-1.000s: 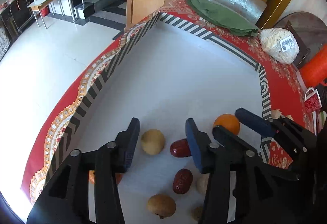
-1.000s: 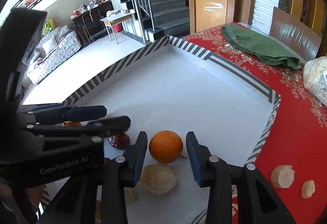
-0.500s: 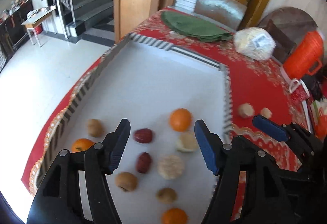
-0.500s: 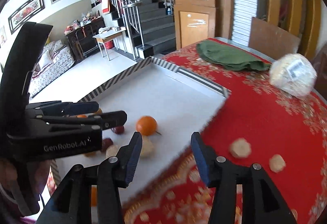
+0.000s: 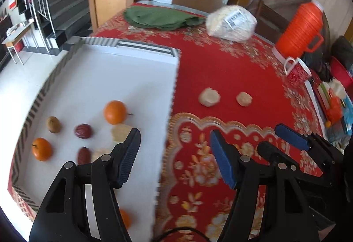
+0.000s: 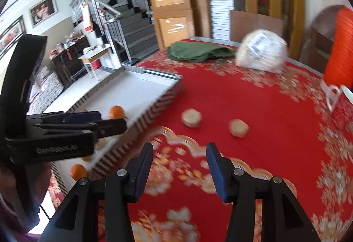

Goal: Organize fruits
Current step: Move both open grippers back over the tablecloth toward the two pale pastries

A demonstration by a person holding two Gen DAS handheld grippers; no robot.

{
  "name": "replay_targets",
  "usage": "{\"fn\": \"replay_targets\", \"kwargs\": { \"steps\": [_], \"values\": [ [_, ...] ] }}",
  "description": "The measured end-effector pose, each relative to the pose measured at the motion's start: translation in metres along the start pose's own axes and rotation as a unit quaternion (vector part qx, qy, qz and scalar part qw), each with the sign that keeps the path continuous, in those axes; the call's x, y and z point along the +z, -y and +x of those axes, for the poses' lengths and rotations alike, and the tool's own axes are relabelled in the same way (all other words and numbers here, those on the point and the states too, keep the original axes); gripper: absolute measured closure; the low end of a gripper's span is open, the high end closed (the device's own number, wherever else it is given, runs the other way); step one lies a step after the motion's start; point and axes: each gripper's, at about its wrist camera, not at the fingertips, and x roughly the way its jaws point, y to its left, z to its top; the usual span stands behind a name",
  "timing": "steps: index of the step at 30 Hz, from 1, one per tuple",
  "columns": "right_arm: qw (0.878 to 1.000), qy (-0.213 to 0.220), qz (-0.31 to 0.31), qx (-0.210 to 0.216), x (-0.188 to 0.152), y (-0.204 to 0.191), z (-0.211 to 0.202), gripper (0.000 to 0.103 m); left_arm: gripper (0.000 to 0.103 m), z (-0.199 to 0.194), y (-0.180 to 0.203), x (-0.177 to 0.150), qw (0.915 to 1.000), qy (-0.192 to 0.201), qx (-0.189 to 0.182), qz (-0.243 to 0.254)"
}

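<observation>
While both tools hover empty: step: reaching for stray fruit.
Left gripper (image 5: pixel 174 153): jaws parted, holding nothing.
Right gripper (image 6: pixel 179 167): narrower gap, empty.
Two pale beige lumps (image 6: pixel 191 118) (image 6: pixel 238 128): on red floral tablecloth (image 6: pixel 275 109); next, straddle one.
Shallow white striped-rim tray (image 5: pixel 123 47): oranges (image 5: pixel 115 112), dark red dates (image 5: pixel 83 131), brown fruit (image 5: pixel 53 124).

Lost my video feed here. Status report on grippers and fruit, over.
Left gripper and right gripper open, both empty. Two pale fruits loose on red tablecloth, outside white tray. Nothing in the way.
</observation>
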Motion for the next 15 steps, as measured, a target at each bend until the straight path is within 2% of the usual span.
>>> {"fn": "replay_targets", "kwargs": {
  "steps": [7, 15],
  "values": [
    [0.999, -0.011, 0.030, -0.022, -0.020, 0.036, -0.009, 0.055, 0.037, 0.017, 0.023, 0.002, 0.9998, -0.015, 0.003, 0.015],
    [0.999, -0.016, 0.034, -0.029, -0.018, 0.053, 0.001, 0.055, 0.037, 0.031, 0.036, 0.006, 0.9994, -0.024, 0.011, 0.021]
  ]
}}
